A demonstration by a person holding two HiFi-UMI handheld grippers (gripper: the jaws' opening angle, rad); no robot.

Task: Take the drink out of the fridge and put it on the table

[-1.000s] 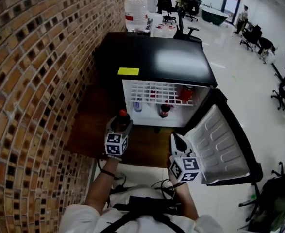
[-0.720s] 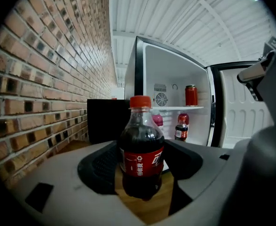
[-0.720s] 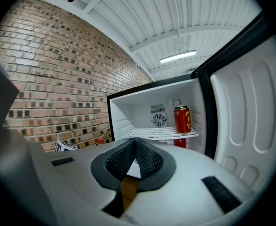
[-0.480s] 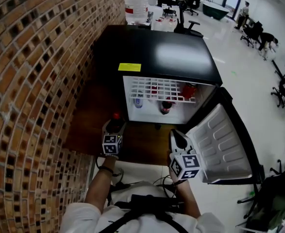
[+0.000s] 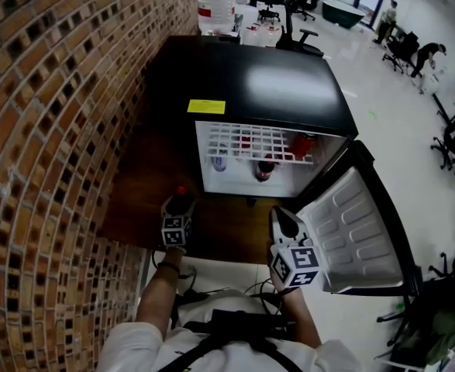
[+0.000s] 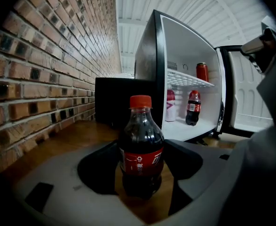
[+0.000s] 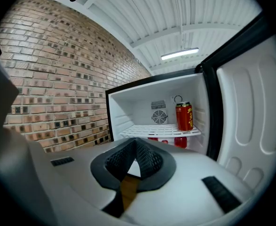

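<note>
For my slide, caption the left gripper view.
Hand-held gripper clamps a cola bottle by the brick wall, open fridge behind.

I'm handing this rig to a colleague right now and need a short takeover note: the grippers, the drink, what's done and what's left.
Left gripper: shut on the cola bottle, which is upright.
Right gripper: shut and empty, facing the open fridge.
Drink: out of the fridge, low over the wooden table. I can't tell whether its base touches the wood.
Done: the bottle has been taken out.
Left: set the bottle down, open the left jaws and back away. The fridge door is open and probably wants closing afterwards. A red can sits inside.
</note>
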